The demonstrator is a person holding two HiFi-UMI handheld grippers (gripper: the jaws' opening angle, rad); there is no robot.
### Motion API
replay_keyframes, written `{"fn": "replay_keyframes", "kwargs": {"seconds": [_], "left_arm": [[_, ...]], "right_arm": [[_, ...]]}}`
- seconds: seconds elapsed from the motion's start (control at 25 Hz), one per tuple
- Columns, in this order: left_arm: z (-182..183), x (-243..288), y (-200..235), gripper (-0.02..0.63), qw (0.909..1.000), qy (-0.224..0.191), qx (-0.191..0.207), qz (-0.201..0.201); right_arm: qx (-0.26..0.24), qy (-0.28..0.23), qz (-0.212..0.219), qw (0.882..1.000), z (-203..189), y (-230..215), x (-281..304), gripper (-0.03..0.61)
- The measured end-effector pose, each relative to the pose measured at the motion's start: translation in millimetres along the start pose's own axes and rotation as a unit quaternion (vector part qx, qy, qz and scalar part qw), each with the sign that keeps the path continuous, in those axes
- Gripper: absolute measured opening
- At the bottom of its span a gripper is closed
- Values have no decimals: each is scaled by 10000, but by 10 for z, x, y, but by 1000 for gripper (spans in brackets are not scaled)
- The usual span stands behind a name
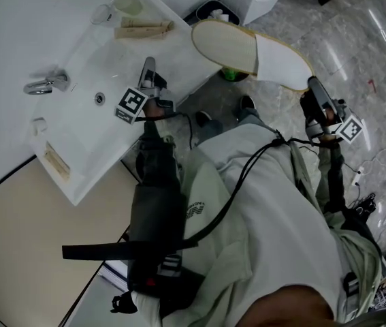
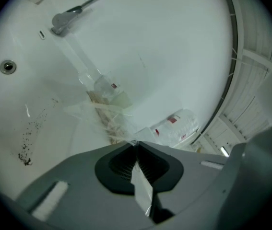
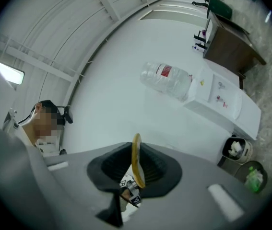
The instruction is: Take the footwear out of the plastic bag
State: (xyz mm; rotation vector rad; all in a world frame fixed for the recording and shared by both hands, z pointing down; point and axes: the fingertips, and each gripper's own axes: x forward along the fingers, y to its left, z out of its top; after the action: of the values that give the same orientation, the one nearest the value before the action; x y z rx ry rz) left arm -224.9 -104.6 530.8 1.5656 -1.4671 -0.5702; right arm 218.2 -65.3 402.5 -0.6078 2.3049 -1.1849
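Observation:
A white slipper (image 1: pixel 254 50) with a pale sole hangs in the air beyond the counter's corner. My right gripper (image 1: pixel 313 84) is shut on its near end. In the right gripper view only the slipper's yellowish rim (image 3: pixel 136 162) shows, pinched edge-on in that gripper (image 3: pixel 136 150). The clear plastic bag (image 1: pixel 128 9) lies crumpled on the white sink counter (image 1: pixel 84 60), with beige straw-like pieces (image 1: pixel 143 27) on it. My left gripper (image 1: pixel 148 63) points at the bag and is shut (image 2: pixel 136 145) on a strip of its film (image 2: pixel 143 188). The bag's bulk (image 2: pixel 102 109) rests just past the jaws.
A chrome faucet (image 1: pixel 46 84) and a drain (image 1: pixel 99 98) are on the counter's left part. A water dispenser (image 3: pixel 222 97) with a bottle (image 3: pixel 167 80) stands by the wall, with two bins (image 3: pixel 236 150) beside it. Cables lie on the marble floor (image 1: pixel 376 39) at the right.

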Motion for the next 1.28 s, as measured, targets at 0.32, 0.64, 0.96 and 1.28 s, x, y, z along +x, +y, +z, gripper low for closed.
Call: {"fn": "replay_keyframes", "kwargs": {"seconds": [0.32, 0.64, 0.96, 1.28], "left_arm": [[-65, 84, 247, 8, 9979, 316, 360, 429], [-634, 282, -96, 8, 9920, 1105, 604, 97], [-757, 230, -109, 75, 9861, 1465, 699, 353], [-631, -75, 128, 420, 9662, 2056, 1047, 1149]], "right_arm": [[-77, -328, 319, 9989, 162, 262, 65, 52], [643, -364, -94, 9972, -548, -248, 1054, 55], [871, 456, -655, 9930, -1357, -775, 1665, 54], [878, 1086, -1663, 9761, -1739, -1012, 1674, 52]]}}
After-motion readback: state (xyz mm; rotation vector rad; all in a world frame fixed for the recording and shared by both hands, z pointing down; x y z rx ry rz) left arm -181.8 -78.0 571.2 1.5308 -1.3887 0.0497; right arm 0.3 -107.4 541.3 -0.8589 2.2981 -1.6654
